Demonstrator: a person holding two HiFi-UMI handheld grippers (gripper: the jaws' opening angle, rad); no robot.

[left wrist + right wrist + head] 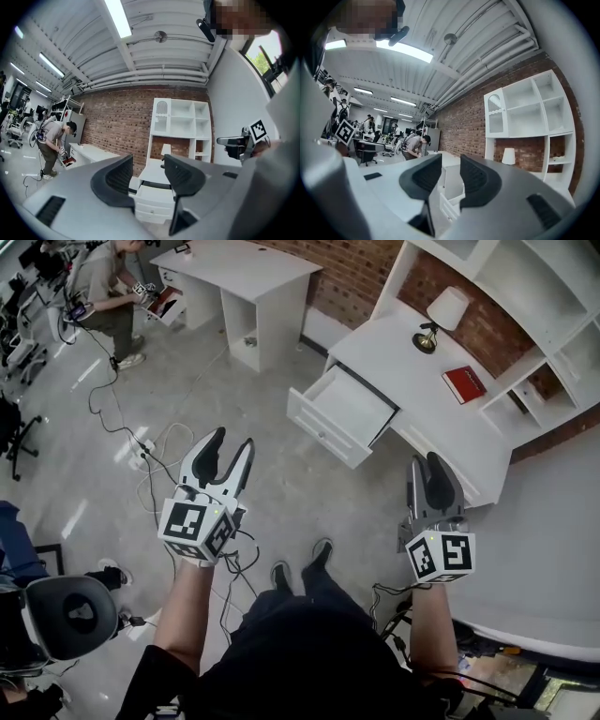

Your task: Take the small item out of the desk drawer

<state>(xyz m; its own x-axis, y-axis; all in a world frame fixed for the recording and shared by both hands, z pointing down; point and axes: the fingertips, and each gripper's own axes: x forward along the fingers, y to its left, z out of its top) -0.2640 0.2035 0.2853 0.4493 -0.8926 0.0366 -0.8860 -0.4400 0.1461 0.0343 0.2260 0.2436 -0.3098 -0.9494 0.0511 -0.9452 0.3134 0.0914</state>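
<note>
the left tool (232,440) is held with its jaws apart and nothing between them; the right tool (426,461) is likewise parted and empty. both are kept over the floor, well apart from the open drawer (322,430) of the white worktop (384,357), on which a lamp (441,317) and a red book (464,383) are set. the small item cannot be made out in the drawer.

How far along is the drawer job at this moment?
Done: the desk drawer stands pulled open. In hand: nothing; the left gripper and right gripper both have jaws apart, empty, short of the desk. Left: reaching in and lifting the small item, which is not visible from here.
</note>
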